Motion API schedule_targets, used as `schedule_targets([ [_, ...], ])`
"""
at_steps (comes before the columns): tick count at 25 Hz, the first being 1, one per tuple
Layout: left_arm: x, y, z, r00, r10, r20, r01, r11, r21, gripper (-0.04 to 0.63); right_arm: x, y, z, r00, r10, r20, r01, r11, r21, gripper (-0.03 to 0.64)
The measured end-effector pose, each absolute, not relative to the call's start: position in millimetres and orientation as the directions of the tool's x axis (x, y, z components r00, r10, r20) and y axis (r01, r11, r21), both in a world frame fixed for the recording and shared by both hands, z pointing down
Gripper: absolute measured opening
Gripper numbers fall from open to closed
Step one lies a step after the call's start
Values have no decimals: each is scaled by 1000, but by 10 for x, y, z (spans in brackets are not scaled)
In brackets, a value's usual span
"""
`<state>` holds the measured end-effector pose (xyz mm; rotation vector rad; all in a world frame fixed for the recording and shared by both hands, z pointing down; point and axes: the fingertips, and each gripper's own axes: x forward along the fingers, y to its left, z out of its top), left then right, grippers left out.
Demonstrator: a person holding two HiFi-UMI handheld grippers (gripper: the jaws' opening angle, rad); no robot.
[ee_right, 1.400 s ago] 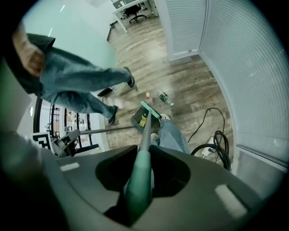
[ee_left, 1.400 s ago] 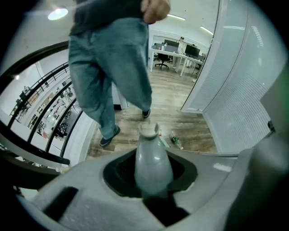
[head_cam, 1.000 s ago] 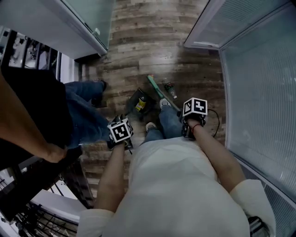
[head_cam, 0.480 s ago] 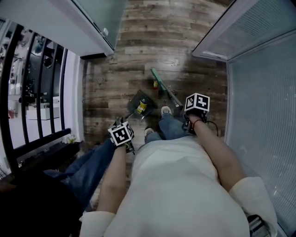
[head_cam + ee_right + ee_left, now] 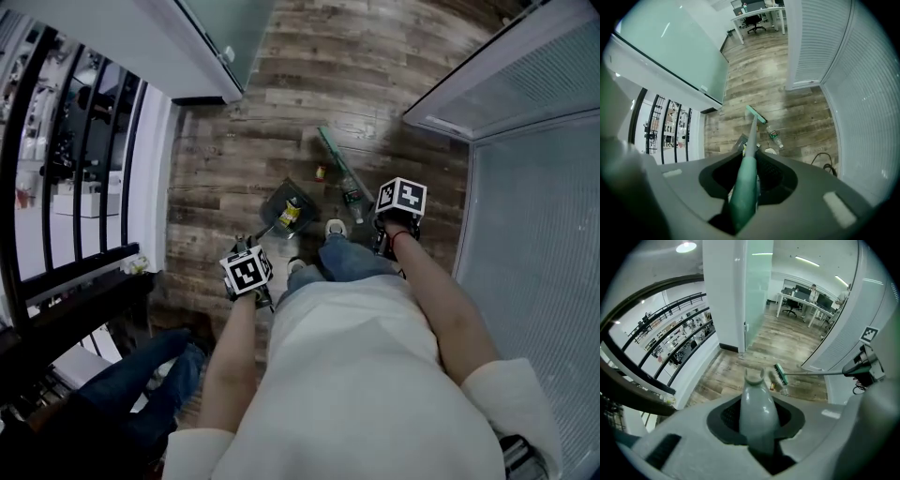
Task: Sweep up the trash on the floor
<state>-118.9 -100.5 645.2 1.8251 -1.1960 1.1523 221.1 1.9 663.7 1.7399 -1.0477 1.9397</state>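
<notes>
While looking steeply down in head view, found the work on a plank floor [image 5: 234, 141] between a glass wall on the left and a slatted wall on the right.

Left claw [image 5: 757, 417]: read in left gripper view as clamped on the grey handle [image 5: 757, 404] of the dustpan [image 5: 284, 208], with no gap at either jaw. Located the dustpan low at the floor, just far of the shoes [image 5: 335, 227] and left of the broom. Saw a yellow wrapper [image 5: 291, 212] lying inside it.

Right claw [image 5: 746, 185]: read in right gripper view as pinched tight on the green shaft [image 5: 749, 154] of the broom [image 5: 330, 150]. Traced the shaft away to the green head, set down on the floor far of the dustpan and lying diagonally.

Trash on the floor:
- Found a clear bottle [image 5: 353, 198] lying on its side, just near of the broom head and right of the shaft.
- Found a small red-and-yellow scrap [image 5: 320, 172] just left of the head, between head and dustpan.
- Cannot tell whether either touches the bristles.

Also noted:
- a dark cable [image 5: 825, 164] looped on the floor by the right wall
- a black railing [image 5: 56, 187] along the left edge
- a second person's jeans-clad legs [image 5: 141, 375] at near left, well apart from the dustpan
</notes>
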Motion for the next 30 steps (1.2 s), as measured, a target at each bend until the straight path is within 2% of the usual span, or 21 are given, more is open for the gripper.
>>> schedule_targets([
  [11, -1058, -1017, 6466, 178, -341, 923, -934, -354, 49, 94, 2387, -353, 6793, -175, -138, 975, -778, -588, -223, 97],
  [23, -976, -1046, 6474, 164, -340, 926, -935, -353, 36, 94, 2257, -383, 6966, -227, -22, 974, -852, -480, -209, 97],
  [30, -949, -1029, 6514, 158, -342, 926, -936, -351, 31, 94, 2137, -320, 7007, -260, -1, 966, -857, -460, -231, 97],
])
